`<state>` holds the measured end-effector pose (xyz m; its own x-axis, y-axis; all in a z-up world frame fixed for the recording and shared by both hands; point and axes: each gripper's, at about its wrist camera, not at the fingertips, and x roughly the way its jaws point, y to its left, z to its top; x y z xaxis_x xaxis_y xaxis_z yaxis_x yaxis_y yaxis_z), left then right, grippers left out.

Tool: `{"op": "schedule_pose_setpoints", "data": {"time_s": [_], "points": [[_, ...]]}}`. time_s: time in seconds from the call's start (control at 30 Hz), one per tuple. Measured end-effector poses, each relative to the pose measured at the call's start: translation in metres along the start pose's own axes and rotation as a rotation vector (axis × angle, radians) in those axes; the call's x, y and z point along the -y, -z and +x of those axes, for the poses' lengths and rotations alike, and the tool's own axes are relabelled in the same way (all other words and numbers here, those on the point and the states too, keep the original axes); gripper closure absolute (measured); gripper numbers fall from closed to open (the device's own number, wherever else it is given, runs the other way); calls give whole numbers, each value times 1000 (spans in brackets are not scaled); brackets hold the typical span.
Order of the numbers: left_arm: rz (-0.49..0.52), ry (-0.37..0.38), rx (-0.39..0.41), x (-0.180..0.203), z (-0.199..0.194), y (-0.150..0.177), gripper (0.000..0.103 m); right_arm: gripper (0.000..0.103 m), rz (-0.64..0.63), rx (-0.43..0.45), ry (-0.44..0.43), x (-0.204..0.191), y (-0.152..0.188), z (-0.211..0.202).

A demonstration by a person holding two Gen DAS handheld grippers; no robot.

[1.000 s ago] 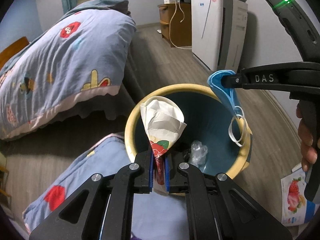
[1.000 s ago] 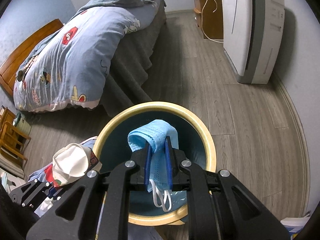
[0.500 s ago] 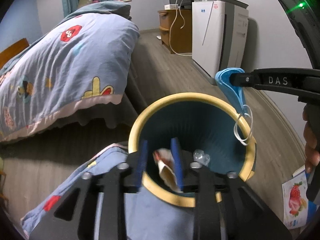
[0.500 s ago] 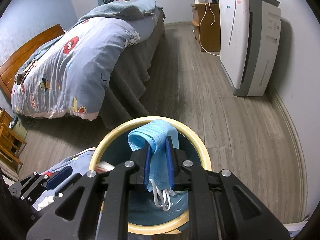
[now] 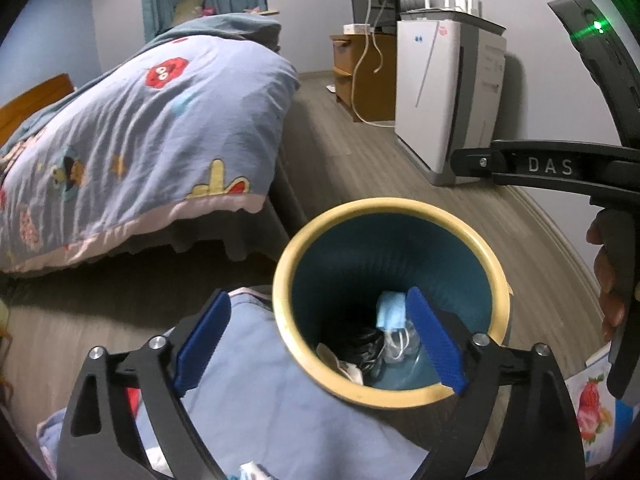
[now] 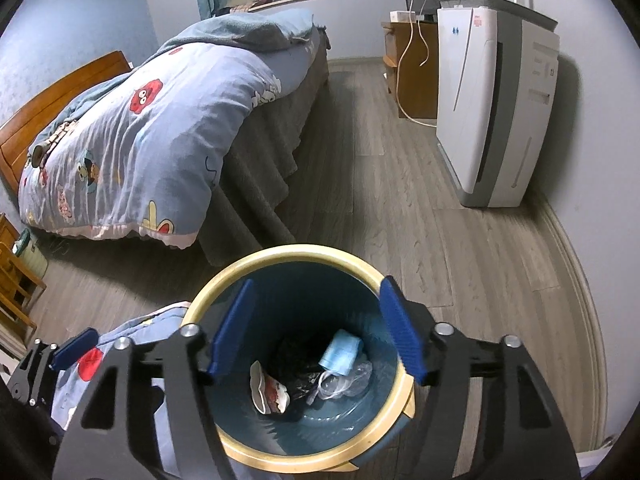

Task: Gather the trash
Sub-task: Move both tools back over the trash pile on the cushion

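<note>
A teal trash bin with a yellow rim (image 5: pixel 292 248) (image 6: pixel 224 280) stands on the wood floor. Inside lie a blue face mask (image 5: pixel 389 313) (image 6: pixel 340 354), a crumpled white and red wrapper (image 6: pixel 268 394) (image 5: pixel 340 364), clear plastic (image 6: pixel 356 380) and something black. My left gripper (image 5: pixel 320 344) is open and empty above the bin's near rim. My right gripper (image 6: pixel 316 328) is open and empty over the bin's mouth; its side also shows in the left wrist view (image 5: pixel 552 168).
A bed with a blue cartoon quilt (image 5: pixel 132 152) (image 6: pixel 132 148) stands left. A white air purifier (image 5: pixel 444 92) (image 6: pixel 496 104) and wooden cabinet (image 6: pixel 408 68) stand at the right wall. A blue quilted cloth (image 5: pixel 256 392) lies beside the bin. A strawberry packet (image 5: pixel 592 408) lies right.
Both grippers opened. The wrapper dropped from the left gripper into the bin, then the blue mask dropped from the right gripper into it. Both grippers rose a little.
</note>
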<state>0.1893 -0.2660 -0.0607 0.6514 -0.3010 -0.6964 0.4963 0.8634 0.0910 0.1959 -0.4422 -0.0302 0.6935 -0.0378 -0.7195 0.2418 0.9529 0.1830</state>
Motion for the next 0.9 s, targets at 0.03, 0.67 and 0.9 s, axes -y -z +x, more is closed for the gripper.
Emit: {"op": "schedule_pose_setpoints", "data": {"time_s": [0.03, 0.67, 0.9], "points": [[-6, -5, -2, -2, -1, 0, 11, 28, -2, 4, 0, -1, 0, -2], [-68, -129, 36, -70, -127, 29, 7, 6, -102, 60, 18, -52, 0, -69], [-132, -239, 13, -127, -191, 76, 6, 6, -78, -18, -65, -89, 26, -92]]}}
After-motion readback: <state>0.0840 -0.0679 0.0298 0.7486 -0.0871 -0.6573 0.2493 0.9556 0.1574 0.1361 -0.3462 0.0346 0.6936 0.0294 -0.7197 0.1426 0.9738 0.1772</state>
